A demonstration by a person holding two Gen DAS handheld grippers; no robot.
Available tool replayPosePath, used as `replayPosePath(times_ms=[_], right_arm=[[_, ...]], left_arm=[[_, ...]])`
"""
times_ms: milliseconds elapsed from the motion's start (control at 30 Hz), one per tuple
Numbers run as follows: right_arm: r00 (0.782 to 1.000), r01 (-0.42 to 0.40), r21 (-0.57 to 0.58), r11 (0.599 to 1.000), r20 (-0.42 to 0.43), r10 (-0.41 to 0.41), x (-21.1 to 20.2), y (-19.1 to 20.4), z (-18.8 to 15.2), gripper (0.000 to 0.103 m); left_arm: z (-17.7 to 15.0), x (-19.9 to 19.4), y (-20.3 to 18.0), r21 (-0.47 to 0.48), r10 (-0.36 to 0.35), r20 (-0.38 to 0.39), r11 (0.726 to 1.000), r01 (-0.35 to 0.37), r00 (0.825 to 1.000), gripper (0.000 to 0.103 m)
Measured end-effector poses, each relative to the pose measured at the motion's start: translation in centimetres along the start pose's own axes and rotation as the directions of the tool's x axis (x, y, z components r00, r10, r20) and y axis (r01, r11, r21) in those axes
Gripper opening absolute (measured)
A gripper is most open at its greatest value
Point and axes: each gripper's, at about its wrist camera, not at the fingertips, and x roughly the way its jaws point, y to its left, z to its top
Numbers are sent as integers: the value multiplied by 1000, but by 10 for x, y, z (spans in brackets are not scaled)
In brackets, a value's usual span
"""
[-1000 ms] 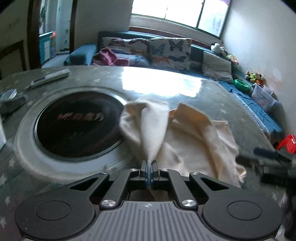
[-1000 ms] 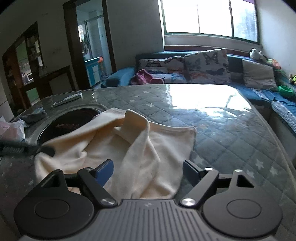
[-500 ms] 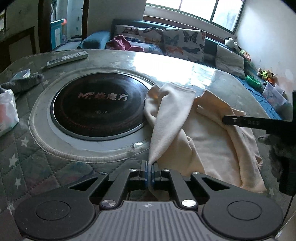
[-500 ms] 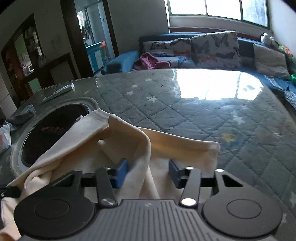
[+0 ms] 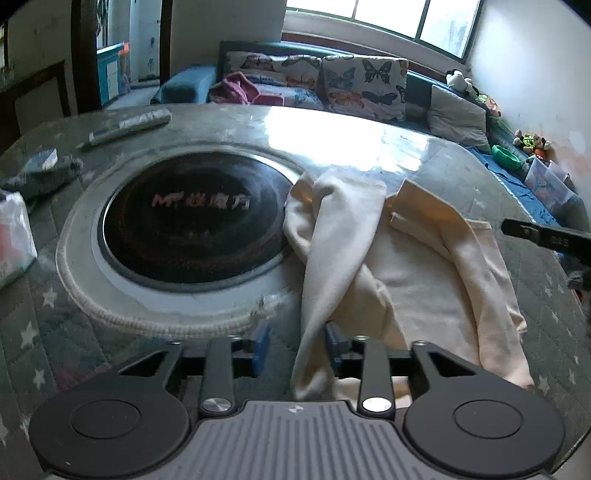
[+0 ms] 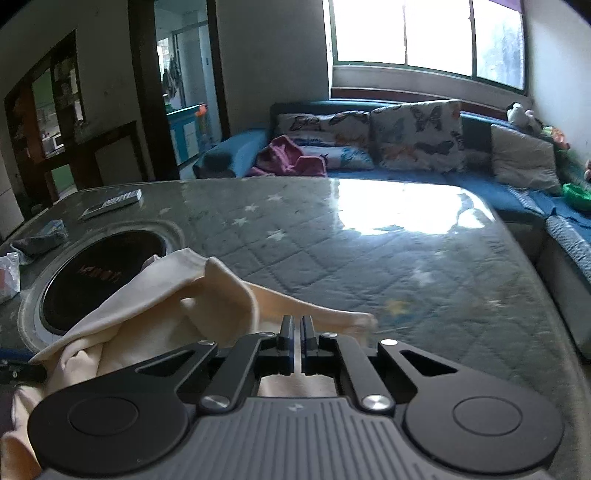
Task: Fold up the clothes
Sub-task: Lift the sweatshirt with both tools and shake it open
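Left wrist view shows the left claw (image 5: 295, 347) with its blue pads apart, a twisted strip of the soft cream garment (image 5: 406, 266) hanging loose between them. The garment lies crumpled on the glossy quilted desk (image 5: 369, 136), its left edge lapping the round black cooktop (image 5: 192, 218). Right wrist view shows the right claw (image 6: 296, 341) pinched together on the garment's near edge, with bare star-patterned desk stretching far and right.

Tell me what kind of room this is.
Probably a home living-dining room: a sofa with butterfly cushions under a window, and a padded table with a built-in hotplate.
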Motion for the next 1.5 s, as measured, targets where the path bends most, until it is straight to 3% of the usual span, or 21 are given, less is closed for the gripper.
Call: replayPosePath(times_ms=[200,467,633,700,767,800,867,1000,1033,1167,1500], right_arm=[[999,-50,-12,999,-19,50,9,6,3,22],[995,-68,15,998,-76,69,50,16,6,25],[991,-81,24,996,-105,83,66,16,4,21],[992,-83,10,997,-100,83,65,19,3,6],[994,-69,-22,997,-81,67,60,23,3,3],[996,-61,-39,997,-70,58,57,25,3,3],[997,-54,-52,997,-53,52,50,25,5,3],[999,-32,-65,997,-26,30,36,22,7,3],[999,-27,-65,998,-20,25,34,21,8,2],[1000,-8,-68,998,1,8,24,18,8,2],[994,84,-19,996,74,-82,-31,-14,-9,2]], left_arm=[[17,-2,-14,46,-12,37,999,10,999,45],[42,33,-27,95,24,28,995,-27,999,51],[50,60,-39,146,42,8,988,-43,999,52],[51,69,-42,163,49,-5,986,-47,999,52],[51,75,-44,175,54,-7,983,-52,999,51],[51,77,-44,177,57,-6,983,-55,998,51],[52,79,-43,172,55,-5,984,-53,998,38],[52,78,-40,158,50,-1,986,-49,999,30],[52,76,-41,158,47,2,986,-47,999,23],[52,70,-38,151,42,17,988,-44,999,14],[52,37,-14,87,28,81,996,-35,996,12]])
